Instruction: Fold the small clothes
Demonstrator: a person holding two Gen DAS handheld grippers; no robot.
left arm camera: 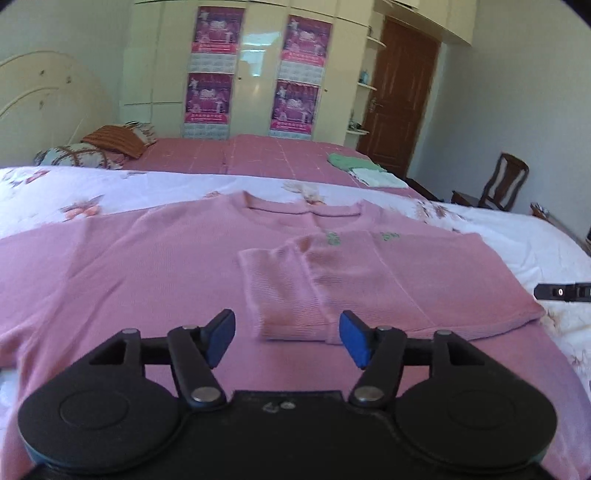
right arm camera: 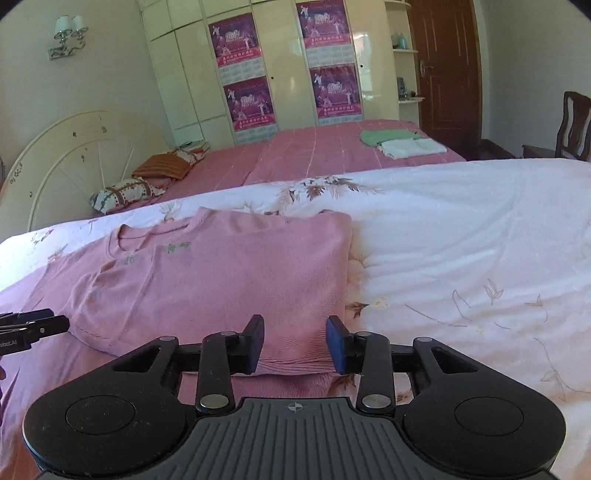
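So there's a pink sweater point(left arm camera: 155, 266) spread flat on the white floral quilt point(left arm camera: 122, 184), neck hole pointing toward the wardrobe point(left arm camera: 255, 66). One side is already flipped in over the sweater's middle, with the ribbed sleeve cuff point(left arm camera: 284, 295) lying on top of it.

Both tools hover just above the sweater's hem. The left tool point(left arm camera: 287, 339) has its blue pads spread apart with nothing between them, right in front of that cuff. The right tool point(right arm camera: 295, 345) is also spread, empty, over the folded edge of the sweater near the bare quilt.

No real containers anywhere. Beyond the sweater there's a small pile of folded clothes point(right arm camera: 399, 143), green and white, sitting on the pink bedspread point(right arm camera: 314, 155).

The right view catches a wall lamp point(right arm camera: 68, 35) above the sweater's far left; the left view doesn't.
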